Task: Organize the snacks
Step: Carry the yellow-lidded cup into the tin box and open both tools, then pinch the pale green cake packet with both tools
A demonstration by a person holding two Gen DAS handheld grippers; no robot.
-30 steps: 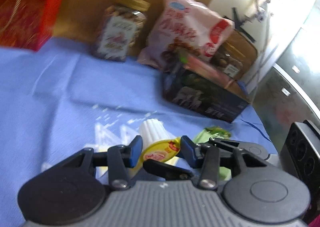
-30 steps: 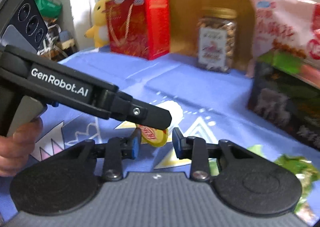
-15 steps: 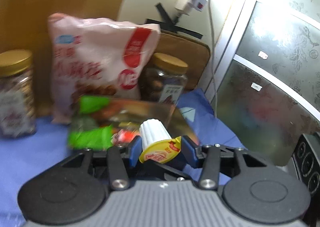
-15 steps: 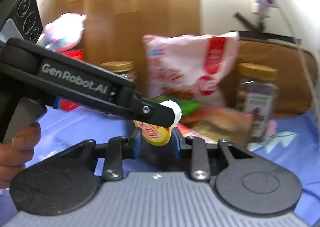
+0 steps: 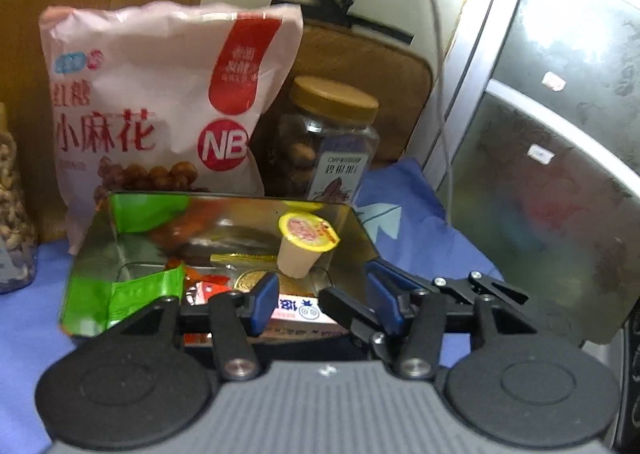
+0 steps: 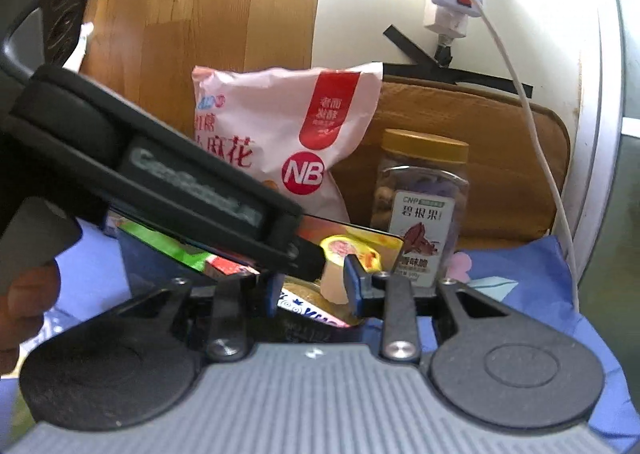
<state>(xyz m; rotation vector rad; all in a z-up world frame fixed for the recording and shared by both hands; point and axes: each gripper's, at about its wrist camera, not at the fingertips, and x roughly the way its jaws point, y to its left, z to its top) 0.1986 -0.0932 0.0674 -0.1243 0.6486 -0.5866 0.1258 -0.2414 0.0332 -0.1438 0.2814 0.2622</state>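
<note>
Drop-off step: jelly cup (image 5: 306, 244) is hanging over the shiny tin (image 5: 352, 230), which is holding mixed wrappers. Left tool (image 5: 322, 296) has just been opening, now spread, cup beyond its tips, untouched. Right tool (image 6: 314, 290) is pinching the cup's ribbed plastic base. Next: probably right tool releasing into tin.

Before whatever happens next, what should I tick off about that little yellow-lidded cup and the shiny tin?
1. Jelly cup over the open tin: ok.
2. Left claw off the cup: ok. Its jaws have just been opening, with nothing between them.
3. Right claw free of the cup: cannot tell; the left claw hides one side.
4. Cup resting on the tin's contents: cannot tell.
5. Pink bag and jar behind the tin upright: ok.
</note>
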